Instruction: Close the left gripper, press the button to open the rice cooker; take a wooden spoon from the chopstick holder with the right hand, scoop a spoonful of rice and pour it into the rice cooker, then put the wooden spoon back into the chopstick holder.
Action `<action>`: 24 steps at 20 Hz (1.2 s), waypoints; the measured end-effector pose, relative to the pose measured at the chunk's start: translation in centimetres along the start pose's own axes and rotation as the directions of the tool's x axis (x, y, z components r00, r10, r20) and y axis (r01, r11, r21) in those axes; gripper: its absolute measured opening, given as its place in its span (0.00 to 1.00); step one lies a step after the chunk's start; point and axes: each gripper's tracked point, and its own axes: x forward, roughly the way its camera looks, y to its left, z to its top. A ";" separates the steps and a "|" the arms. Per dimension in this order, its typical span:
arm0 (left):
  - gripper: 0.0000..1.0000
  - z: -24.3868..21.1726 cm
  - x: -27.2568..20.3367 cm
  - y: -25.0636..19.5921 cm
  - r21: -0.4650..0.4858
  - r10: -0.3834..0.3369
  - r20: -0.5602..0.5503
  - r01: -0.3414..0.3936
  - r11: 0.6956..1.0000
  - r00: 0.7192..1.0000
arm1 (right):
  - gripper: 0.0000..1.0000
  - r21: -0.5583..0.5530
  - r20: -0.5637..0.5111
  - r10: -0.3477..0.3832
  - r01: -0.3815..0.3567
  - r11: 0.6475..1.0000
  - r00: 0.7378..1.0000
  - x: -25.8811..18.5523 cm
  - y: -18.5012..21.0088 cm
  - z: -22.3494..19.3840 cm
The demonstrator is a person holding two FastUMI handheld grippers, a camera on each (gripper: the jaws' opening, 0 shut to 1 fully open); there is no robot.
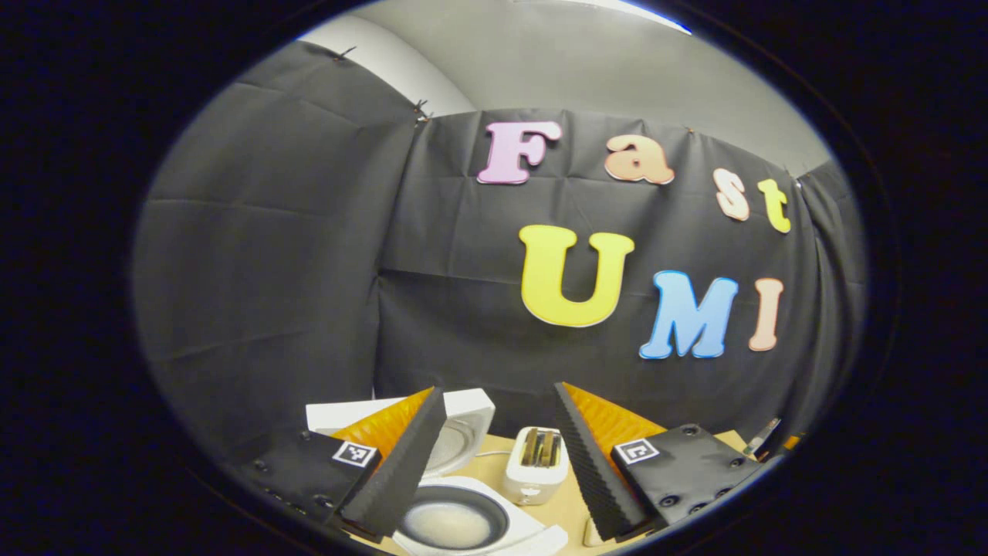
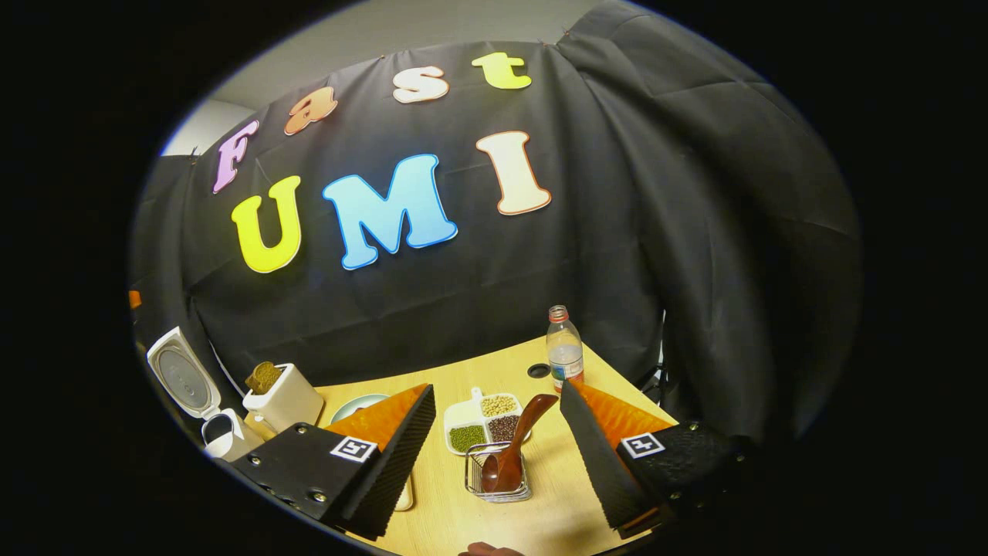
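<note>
Already the rice cooker (image 1: 455,502) stands lid-up at the tabletop's (image 2: 448,517) left edge, its inner pot bare to the left gripper (image 1: 498,455), whose jaws hang wide above it, holding nothing. Toaster (image 1: 536,463) sits just behind the pot.

Right gripper (image 2: 498,455), jaws wide and empty, hovers over the near edge, facing the chopstick holder (image 2: 498,483) (a small wire basket) with the wooden spoon (image 2: 513,444) leaning in it, handle tilted up and back. Touching the holder's far side: a divided dish (image 2: 482,421) of grains and beans. Water bottle (image 2: 565,351) near the far right corner.

Risks, as I judge them: the slanted handle could slip from a careless pinch, the light holder could tip or drag when the spoon lifts, and the dish could get nudged. The toaster stands close beside the cooker, so a wide swing might spill rice short.
</note>
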 end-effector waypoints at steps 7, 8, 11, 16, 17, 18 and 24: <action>0.97 -2.7 10.5 7.5 -0.047 0.103 -0.070 -0.106 0.993 0.992 | 0.99 -0.039 -0.001 -0.032 0.032 0.999 0.999 0.4 0.4 0.5; 0.95 -3.3 11.7 8.5 -0.054 0.114 -0.085 -0.119 0.991 0.990 | 0.99 -0.040 0.001 -0.040 0.040 0.998 0.999 0.4 0.2 0.6; 0.96 -5.5 14.9 9.7 -0.059 0.127 -0.131 -0.136 0.989 0.983 | 0.99 -0.045 -0.006 -0.069 0.068 0.997 0.998 0.7 -0.2 0.6; 0.92 -7.7 15.4 9.7 0.020 0.164 -0.169 -0.163 0.986 0.972 | 0.99 -0.044 -0.039 -0.065 0.063 0.997 0.997 1.1 0.5 -0.2; 0.97 -7.5 15.1 9.2 0.016 0.160 -0.169 -0.159 0.987 0.973 | 0.99 -0.039 -0.038 -0.059 0.057 0.998 0.998 1.1 0.8 -0.4; 0.95 -7.4 14.5 8.9 0.002 0.152 -0.168 -0.154 0.988 0.974 | 0.99 -0.036 -0.037 -0.052 0.050 0.998 0.998 1.1 1.2 -0.4; 0.96 -9.2 9.2 6.0 0.020 0.139 -0.113 -0.138 0.990 0.984 | 0.99 -0.055 -0.005 0.018 -0.019 0.998 1.000 0.3 3.7 0.4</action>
